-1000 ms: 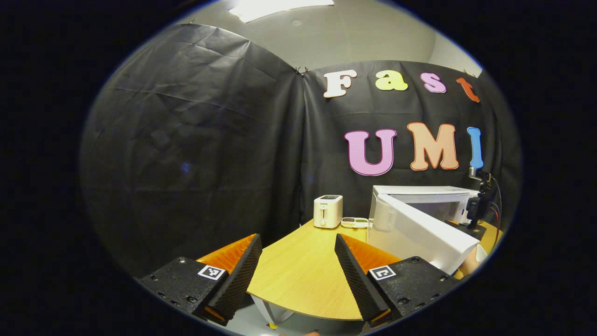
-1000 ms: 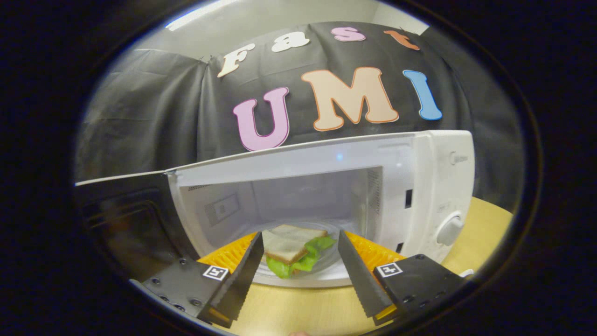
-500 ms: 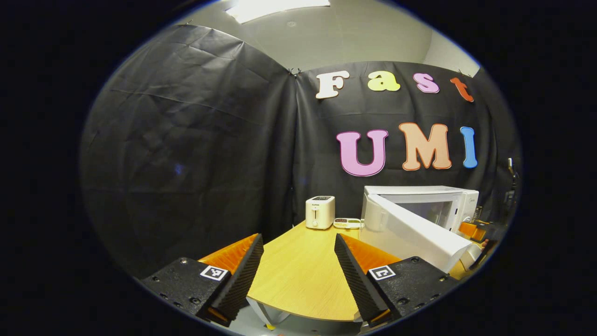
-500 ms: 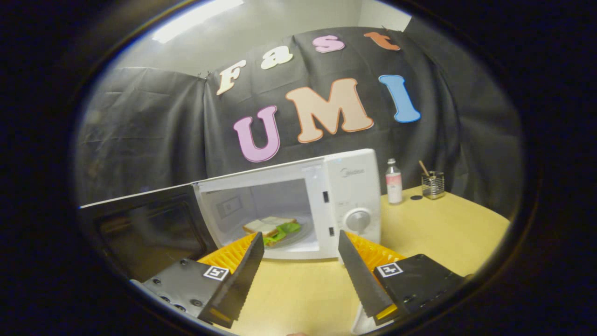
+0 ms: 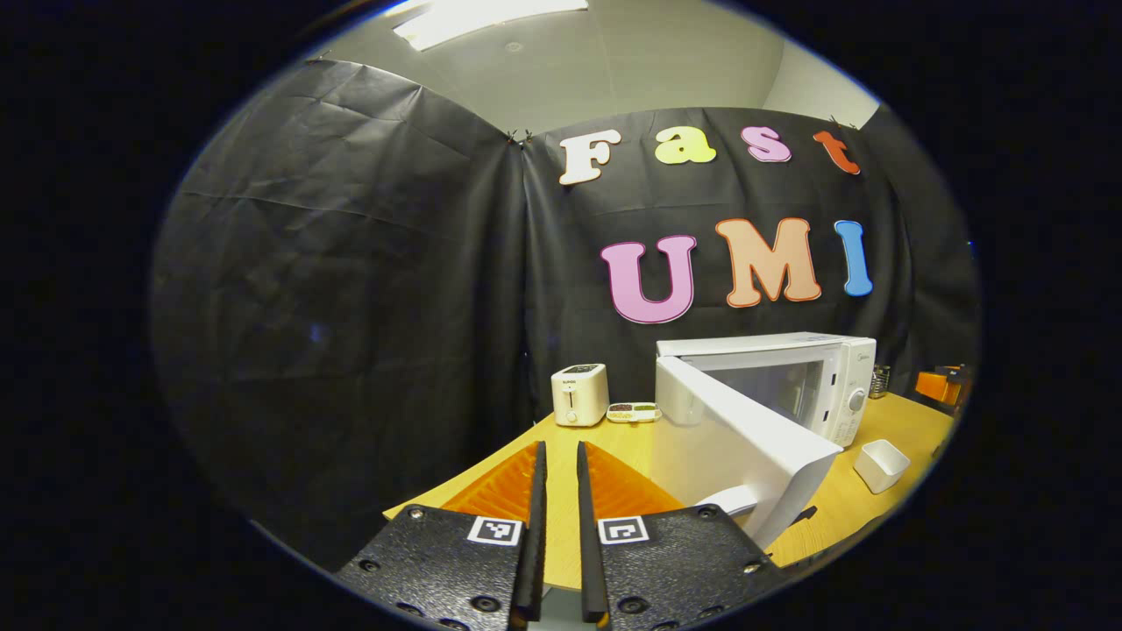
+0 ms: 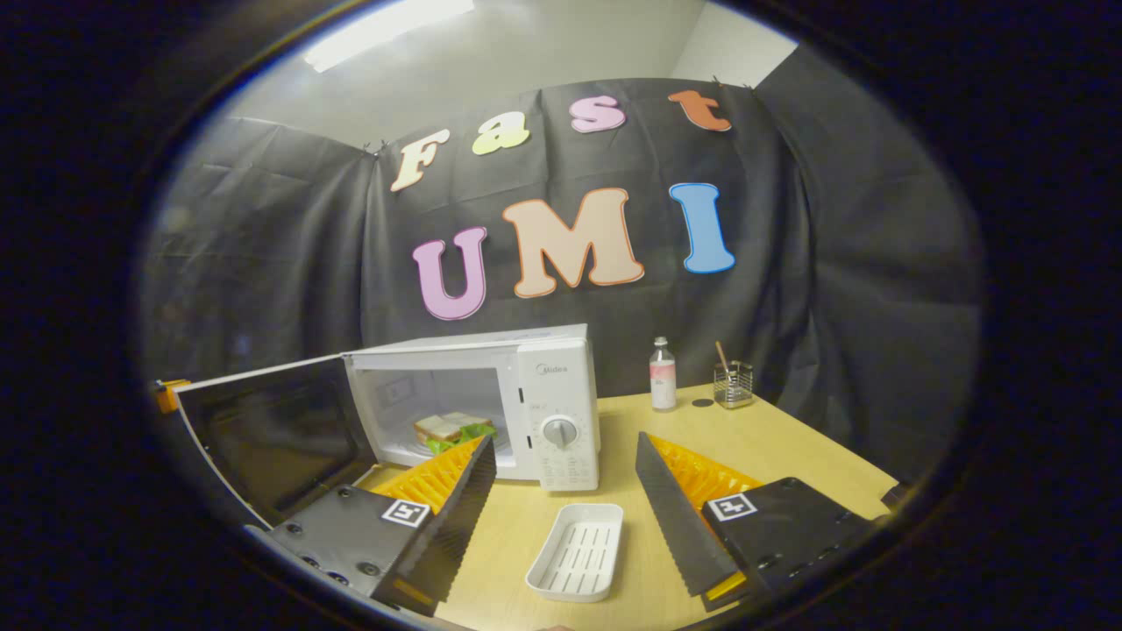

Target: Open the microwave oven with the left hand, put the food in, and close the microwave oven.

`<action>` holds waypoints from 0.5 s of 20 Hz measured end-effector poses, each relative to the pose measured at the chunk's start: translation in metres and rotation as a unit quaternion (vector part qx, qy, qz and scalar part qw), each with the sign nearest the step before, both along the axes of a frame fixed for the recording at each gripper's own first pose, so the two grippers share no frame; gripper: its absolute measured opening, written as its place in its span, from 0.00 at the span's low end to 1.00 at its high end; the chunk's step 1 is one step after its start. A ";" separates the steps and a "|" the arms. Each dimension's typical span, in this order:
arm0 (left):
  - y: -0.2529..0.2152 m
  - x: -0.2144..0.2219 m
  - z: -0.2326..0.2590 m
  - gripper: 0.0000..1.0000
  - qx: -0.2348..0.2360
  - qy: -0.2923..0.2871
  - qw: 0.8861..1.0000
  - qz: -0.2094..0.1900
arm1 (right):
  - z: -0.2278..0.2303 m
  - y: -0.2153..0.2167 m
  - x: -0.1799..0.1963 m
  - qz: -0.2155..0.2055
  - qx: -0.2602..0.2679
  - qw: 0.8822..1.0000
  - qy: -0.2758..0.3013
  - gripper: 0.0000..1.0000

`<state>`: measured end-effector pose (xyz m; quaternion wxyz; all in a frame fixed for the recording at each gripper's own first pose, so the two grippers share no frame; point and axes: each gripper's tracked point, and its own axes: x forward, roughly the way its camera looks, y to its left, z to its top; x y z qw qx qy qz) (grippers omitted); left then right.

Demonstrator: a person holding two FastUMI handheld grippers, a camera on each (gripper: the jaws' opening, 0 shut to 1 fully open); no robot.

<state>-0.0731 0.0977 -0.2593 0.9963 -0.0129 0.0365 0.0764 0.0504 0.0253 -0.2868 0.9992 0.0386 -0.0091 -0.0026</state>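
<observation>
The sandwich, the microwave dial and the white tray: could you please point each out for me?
sandwich (image 6: 449, 428): right gripper view, on the top bread slice.
microwave dial (image 6: 559, 432): right gripper view, on the knob's face.
white tray (image 6: 577, 552): right gripper view, on its ribbed floor.

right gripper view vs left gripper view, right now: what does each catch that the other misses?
Right gripper view alone: the sandwich inside the cavity, the bottle, the wire holder, and the open right gripper. Left gripper view alone: the toaster, the small dish beside it, and the shut left gripper. Shared: the microwave with its door open, the white tray, the table.
</observation>
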 end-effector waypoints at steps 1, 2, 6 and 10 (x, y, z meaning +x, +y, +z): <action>-0.004 0.000 0.000 0.10 -0.001 0.002 1.000 -0.006 | 0.006 -0.002 -0.005 0.002 0.001 1.000 -0.003 0.92; -0.007 0.000 -0.001 0.07 -0.002 0.003 1.000 -0.011 | 0.012 -0.007 -0.009 -0.001 -0.002 1.000 -0.008 0.92; -0.019 0.001 -0.003 0.02 -0.013 0.006 0.999 -0.032 | 0.033 -0.027 -0.026 -0.008 -0.016 1.000 -0.023 0.92; -0.037 0.000 -0.006 0.01 -0.015 0.015 0.998 -0.060 | 0.049 -0.045 -0.044 -0.016 -0.018 0.999 -0.035 0.92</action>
